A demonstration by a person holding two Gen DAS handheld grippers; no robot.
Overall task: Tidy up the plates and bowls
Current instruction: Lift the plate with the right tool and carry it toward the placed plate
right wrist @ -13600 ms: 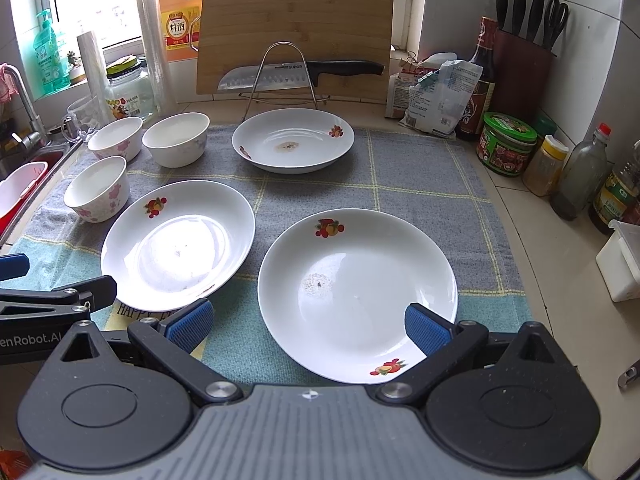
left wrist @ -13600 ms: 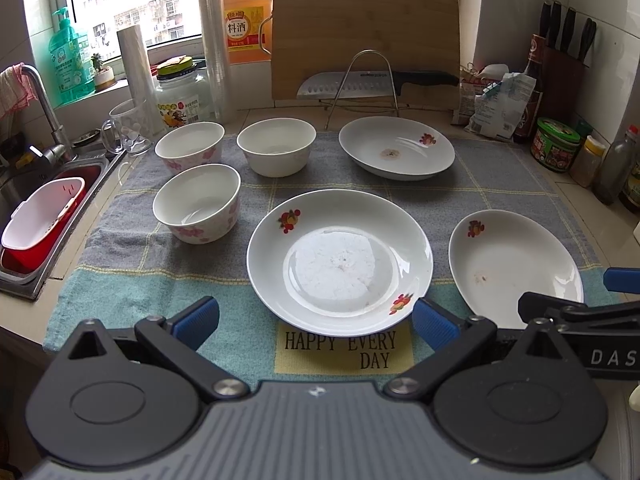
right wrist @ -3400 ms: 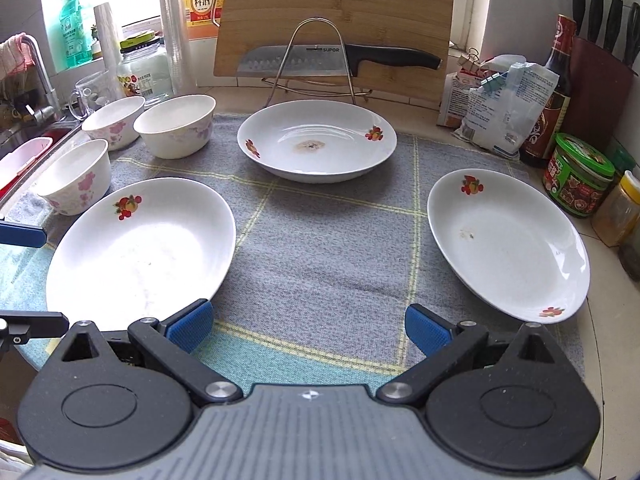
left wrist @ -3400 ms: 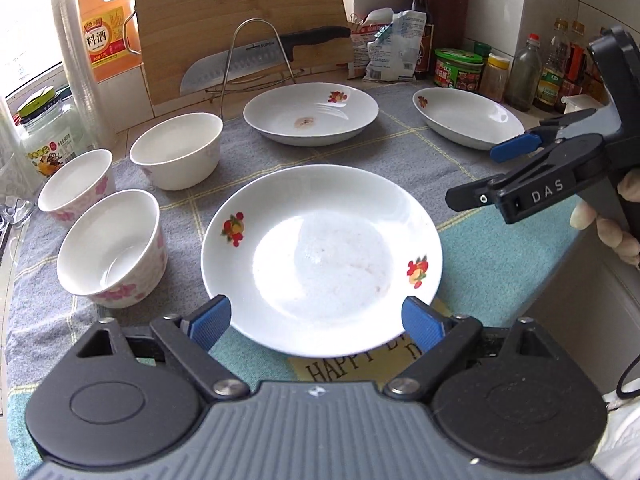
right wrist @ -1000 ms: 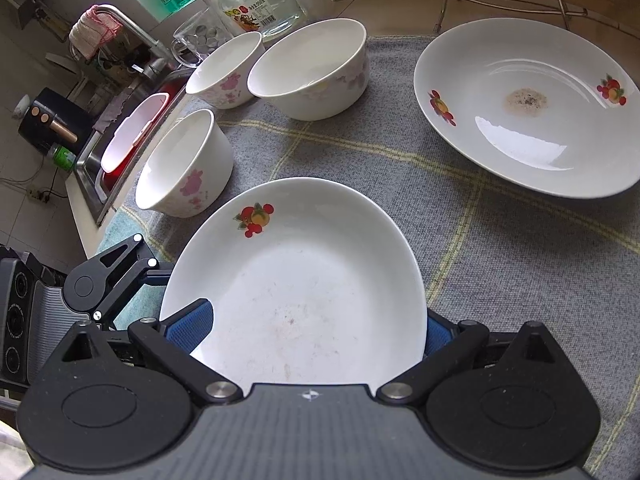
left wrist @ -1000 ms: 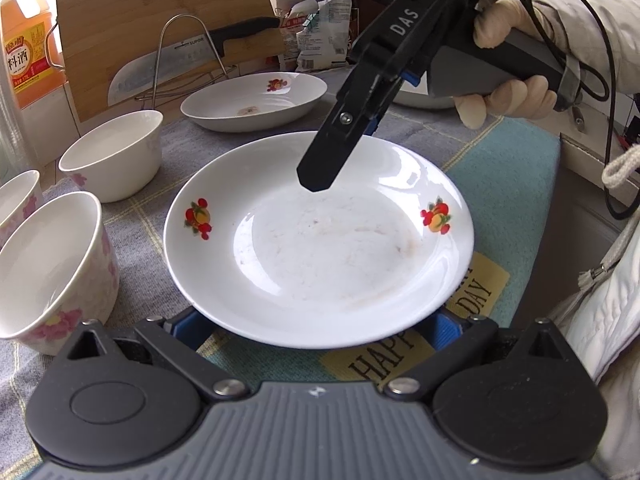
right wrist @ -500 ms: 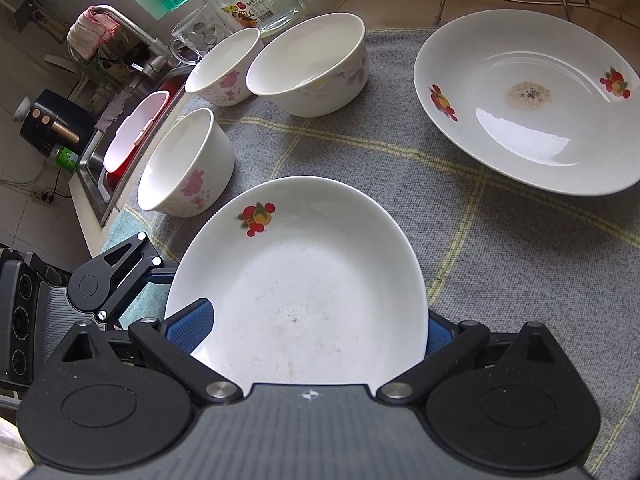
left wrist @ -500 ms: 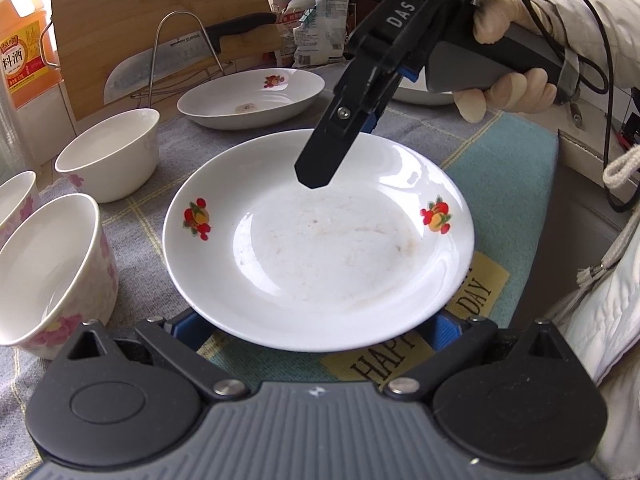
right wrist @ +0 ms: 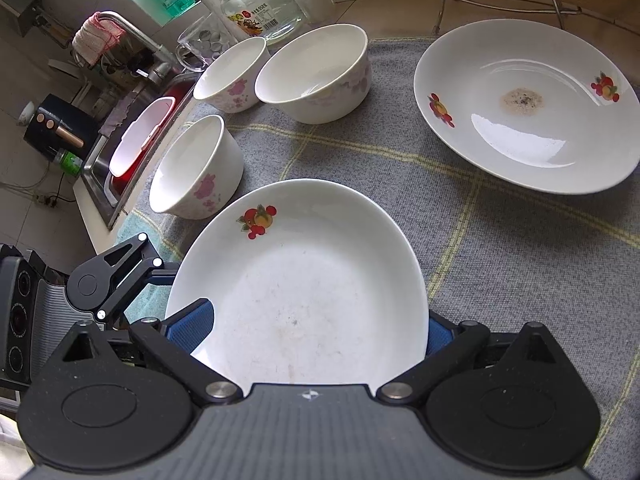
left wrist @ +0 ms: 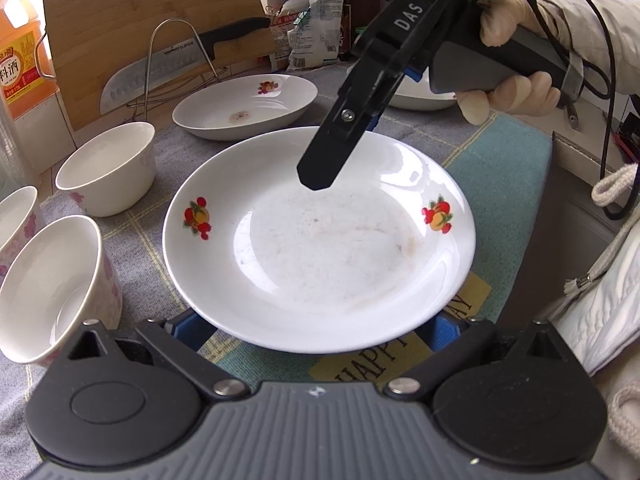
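A white plate with fruit prints (left wrist: 320, 248) (right wrist: 304, 300) lies at the front of the grey-green towel (right wrist: 400, 168). My left gripper (left wrist: 318, 330) is open, and its blue pads sit low on either side of the plate's near rim, half hidden by it. My right gripper (right wrist: 314, 328) is open too and comes in from the far right side, with the plate's rim between its fingers. One of its fingers (left wrist: 320, 168) hangs just over the plate. A second plate (left wrist: 244, 106) lies behind. Three bowls (left wrist: 106, 168) (left wrist: 48, 284) (left wrist: 16, 216) stand to the left.
A third plate (left wrist: 416, 96) shows behind the right gripper's body, which a gloved hand (left wrist: 516, 92) holds. A cutting board (left wrist: 140, 32) and a knife on a wire rack (left wrist: 168, 64) line the back. The sink (right wrist: 132, 148) is on the left, and the counter edge runs along the right.
Both grippers have closed in on the front plate from opposite sides. In the last second the right gripper has edged a little nearer over the rim. The plate has not moved.
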